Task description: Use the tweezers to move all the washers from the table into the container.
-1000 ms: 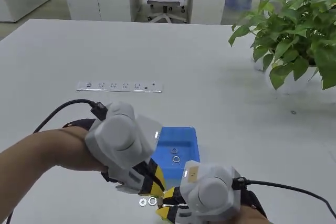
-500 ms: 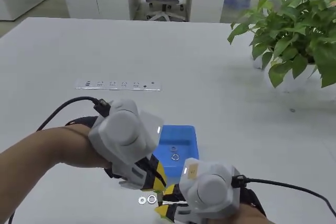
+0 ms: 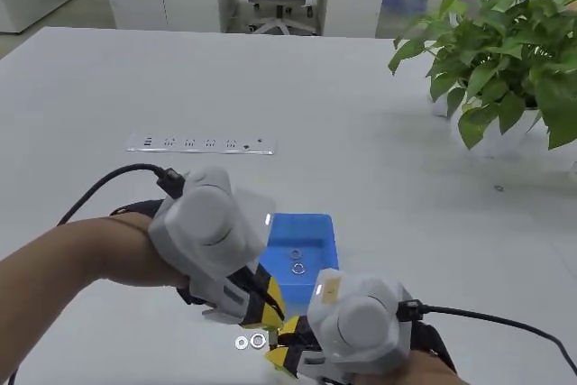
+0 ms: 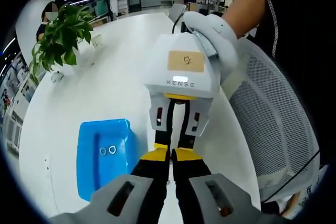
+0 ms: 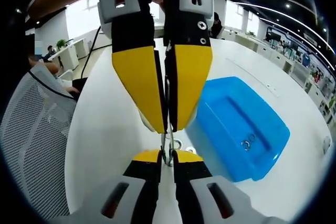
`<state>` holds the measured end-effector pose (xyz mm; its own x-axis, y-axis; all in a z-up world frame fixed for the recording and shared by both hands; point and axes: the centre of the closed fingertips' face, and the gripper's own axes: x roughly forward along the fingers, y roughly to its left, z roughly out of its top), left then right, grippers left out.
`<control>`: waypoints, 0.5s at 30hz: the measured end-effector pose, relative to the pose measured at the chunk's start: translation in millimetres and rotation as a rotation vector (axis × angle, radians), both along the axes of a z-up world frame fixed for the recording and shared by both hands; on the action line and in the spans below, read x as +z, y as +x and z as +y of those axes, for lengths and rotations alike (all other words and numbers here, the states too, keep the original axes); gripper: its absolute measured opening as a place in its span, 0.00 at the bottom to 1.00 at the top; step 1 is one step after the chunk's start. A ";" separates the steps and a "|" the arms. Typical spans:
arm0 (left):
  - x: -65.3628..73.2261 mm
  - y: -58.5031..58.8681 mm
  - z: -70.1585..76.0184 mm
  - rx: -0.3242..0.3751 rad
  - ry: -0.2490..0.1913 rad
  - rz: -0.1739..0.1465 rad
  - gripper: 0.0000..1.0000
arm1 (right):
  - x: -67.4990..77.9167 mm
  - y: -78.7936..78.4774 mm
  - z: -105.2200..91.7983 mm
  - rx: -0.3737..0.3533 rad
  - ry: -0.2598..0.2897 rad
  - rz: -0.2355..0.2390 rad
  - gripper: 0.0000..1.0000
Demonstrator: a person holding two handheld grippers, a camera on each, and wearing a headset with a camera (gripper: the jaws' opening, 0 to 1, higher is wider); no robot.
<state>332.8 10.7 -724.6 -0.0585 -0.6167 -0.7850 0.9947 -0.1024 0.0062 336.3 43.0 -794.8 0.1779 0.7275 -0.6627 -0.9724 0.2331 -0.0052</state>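
Tweezers (image 5: 167, 148) are pinched between both grippers over the counter (image 3: 361, 151), just beside the near end of the blue container (image 3: 311, 227). In the right gripper view I see them as a thin metal strip. It rises from the right gripper (image 5: 167, 157), whose fingers are pressed together on it. It goes straight up between the yellow fingers (image 5: 139, 85) of the left gripper (image 5: 168, 127), which also look closed on it, with only a sliver of gap.

The long axis runs along the line from one gripper to the other, and the two sets of fingers meet nose to nose. I cannot tell which end is the tip. Nearly the whole length is buried between the fingers, and in the head view the gripper bodies cover it altogether.

Two washers (image 3: 259, 341) lie side by side on the counter, just left of where the fingers meet in the head view. Two more washers (image 3: 298, 268) rest in the container, close together near its middle. A power strip (image 3: 200, 143) lies farther back, and a plant (image 3: 505, 42) stands at the far right.
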 end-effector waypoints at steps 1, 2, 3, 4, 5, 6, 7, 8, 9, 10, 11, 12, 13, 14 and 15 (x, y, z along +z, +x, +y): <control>0.1 -0.7 0.1 -0.001 -0.001 0.000 0.06 | 0.1 -0.4 0.1 0.001 -0.001 0.001 0.10; 0.2 -1.3 0.3 -0.001 -0.001 0.003 0.06 | 0.2 -0.7 0.2 0.003 -0.002 0.001 0.10; 0.2 -1.4 0.6 -0.002 0.000 0.003 0.06 | 0.2 -0.9 0.3 0.005 -0.003 -0.001 0.10; 0.2 -1.3 1.1 -0.002 0.002 0.003 0.06 | 0.3 -1.0 0.3 0.005 -0.004 -0.002 0.10; 0.2 -1.4 1.3 -0.003 0.003 0.002 0.06 | 0.4 -1.2 0.5 0.005 -0.005 0.000 0.10; 0.2 -1.6 1.5 -0.003 0.004 0.003 0.06 | 0.2 -1.3 0.5 0.006 -0.006 -0.001 0.10; 0.1 -2.0 1.8 -0.005 0.006 0.003 0.06 | 0.2 -2.0 0.6 0.007 -0.007 0.000 0.10; 0.1 -2.3 2.1 -0.008 0.008 0.002 0.06 | -0.2 -2.4 0.5 0.008 -0.007 0.001 0.10; 0.0 -3.0 2.5 -0.011 0.011 0.002 0.06 | 0.0 -3.4 0.5 0.010 -0.008 0.001 0.10; 0.2 -3.6 2.8 -0.014 0.014 0.001 0.06 | 0.4 -4.2 0.5 0.012 -0.009 0.002 0.10; 0.5 -4.1 3.1 -0.017 0.016 0.000 0.06 | 0.7 -4.8 0.4 0.013 -0.010 0.000 0.10; 0.8 -4.7 3.5 -0.019 0.018 0.001 0.06 | 1.1 -5.4 -0.1 0.014 -0.012 0.000 0.10; 1.0 -4.8 3.8 -0.020 0.019 0.002 0.06 | 1.6 -6.1 -0.3 0.015 -0.012 0.000 0.10; 1.6 -5.1 4.3 -0.021 0.022 0.002 0.06 | 2.2 -6.8 -0.8 0.017 -0.014 -0.003 0.10; 1.9 -5.4 4.9 -0.022 0.025 0.002 0.06 | 2.6 -7.1 -1.2 0.018 -0.017 -0.005 0.09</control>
<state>327.4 15.6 -722.6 -0.0731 -0.5952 -0.8002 0.9923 -0.1240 0.0016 329.2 41.8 -792.2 0.1684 0.7193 -0.6740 -0.9764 0.2154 -0.0141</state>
